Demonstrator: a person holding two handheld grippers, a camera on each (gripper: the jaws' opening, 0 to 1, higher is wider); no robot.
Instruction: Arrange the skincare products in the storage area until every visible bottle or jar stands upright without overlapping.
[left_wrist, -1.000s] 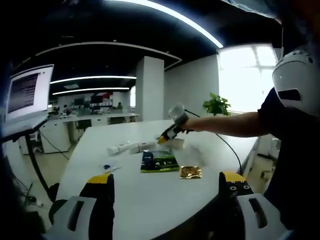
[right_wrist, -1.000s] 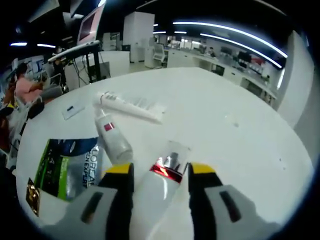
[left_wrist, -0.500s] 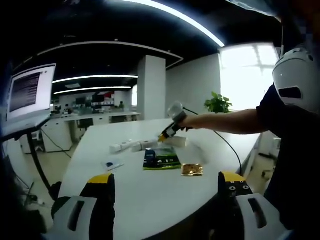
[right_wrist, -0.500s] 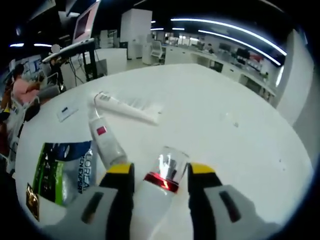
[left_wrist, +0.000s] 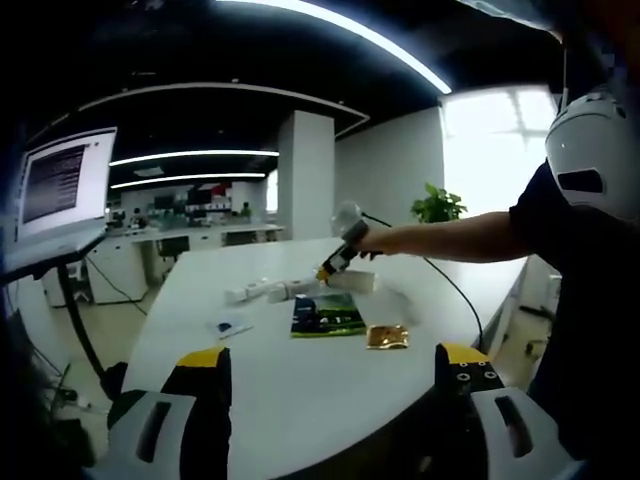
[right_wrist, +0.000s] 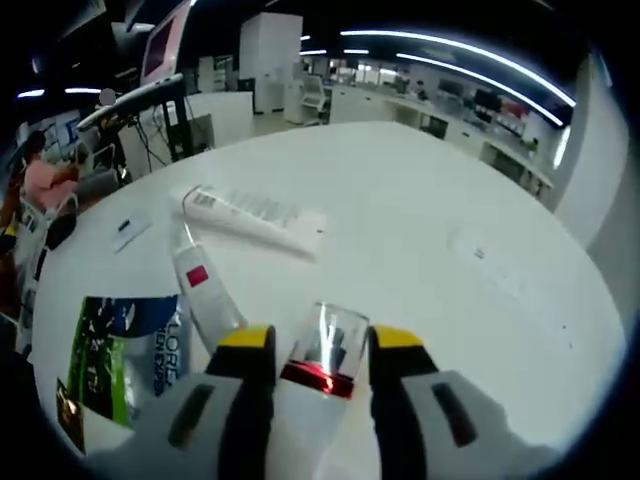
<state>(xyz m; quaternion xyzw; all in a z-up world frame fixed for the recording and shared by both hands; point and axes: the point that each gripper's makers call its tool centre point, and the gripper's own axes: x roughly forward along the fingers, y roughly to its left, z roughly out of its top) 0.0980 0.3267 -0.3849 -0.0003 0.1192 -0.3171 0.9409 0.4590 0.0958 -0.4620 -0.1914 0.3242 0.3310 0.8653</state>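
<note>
White tabletop (right_wrist: 480, 200) spreads under both views, a broad rounded table in an open office. In the right gripper view the right gripper (right_wrist: 320, 345) has its yellow-tipped jaws pressed against the sides of a white bottle with a red band and a clear cap (right_wrist: 322, 350), which sits between them with the cap pointing away from the camera, towards the table. Just beside the left jaw lies a second white bottle with a small red label (right_wrist: 205, 295), flat on the table, and beyond it a long white tube with printed text (right_wrist: 250, 212) also lies flat, angled across the surface. A green and blue sachet pack (right_wrist: 125, 350) lies near the table's edge at the lower left, touching or nearly touching the labelled bottle; a small white card (right_wrist: 128, 228) sits apart from these, farther left. In the left gripper view the left gripper (left_wrist: 325, 365) hangs over the near edge of the table with its jaws spread wide and nothing between them. Across the table the person's outstretched arm (left_wrist: 450, 240) holds the right gripper over the products, where the green pack (left_wrist: 328, 315) and a small gold sachet (left_wrist: 386, 337) lie side by side, the white tubes just behind them. A monitor (left_wrist: 60, 185) stands at the far left and a potted plant (left_wrist: 438, 205) beside the bright window.
</note>
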